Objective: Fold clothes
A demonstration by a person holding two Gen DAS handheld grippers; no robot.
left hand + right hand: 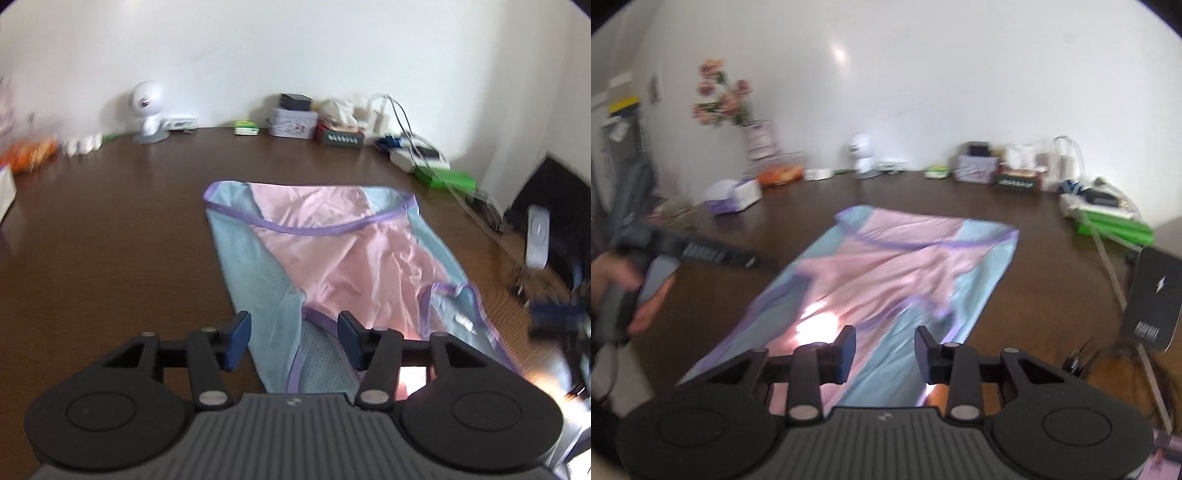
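Left gripper (pixel 293 338) is seen with jaws parted and nothing clamped; its pads straddle the near hem of the garment (pixel 332 258) without pressing it. The garment lies flat on the table (pixel 110 240), its long axis running away from both grippers toward the wall. Right gripper (pixel 884 350) is held with a narrower gap, empty, above the garment's near right edge. Both are judged equally near the hem.
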